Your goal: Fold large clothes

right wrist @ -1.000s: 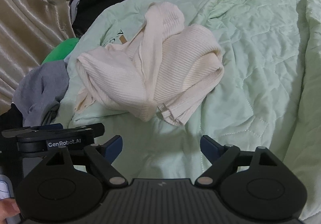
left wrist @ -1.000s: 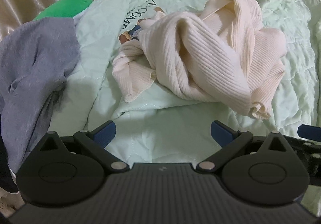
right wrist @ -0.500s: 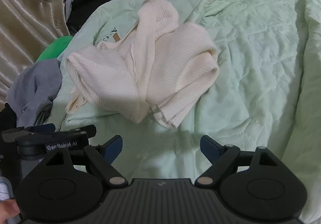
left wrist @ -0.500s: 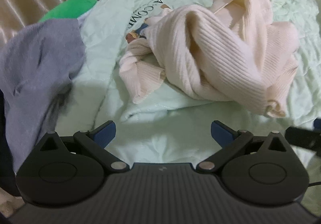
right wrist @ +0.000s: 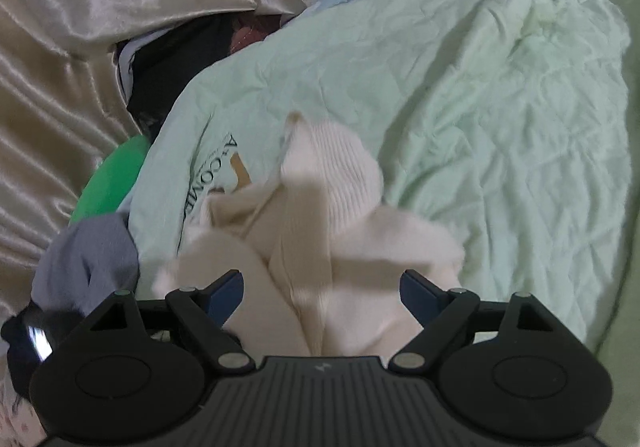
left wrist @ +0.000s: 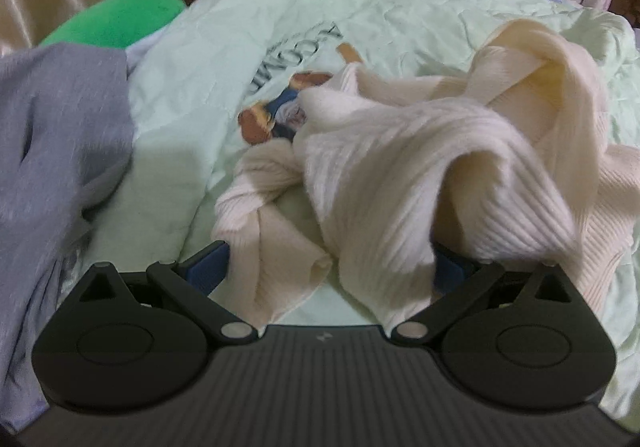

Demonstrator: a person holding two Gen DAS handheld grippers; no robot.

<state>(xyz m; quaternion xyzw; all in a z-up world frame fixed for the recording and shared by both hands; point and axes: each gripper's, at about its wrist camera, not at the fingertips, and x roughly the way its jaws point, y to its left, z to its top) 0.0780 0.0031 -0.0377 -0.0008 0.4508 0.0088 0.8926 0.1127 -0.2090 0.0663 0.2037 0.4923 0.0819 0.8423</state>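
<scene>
Cream ribbed sweater (left wrist: 420, 175) lies crumpled on the pale green quilt (right wrist: 500, 107), beside a grey garment (left wrist: 60, 135). Left gripper (left wrist: 332, 267) and right gripper (right wrist: 322, 289) both stand spread wide, sweater folds bunched between their blue fingers, nothing clamped.

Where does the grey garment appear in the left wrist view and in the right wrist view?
Left wrist: the grey garment fills the left edge.
Right wrist: it lies small at lower left.
Shared landmark: the green object, just above it in both.
</scene>
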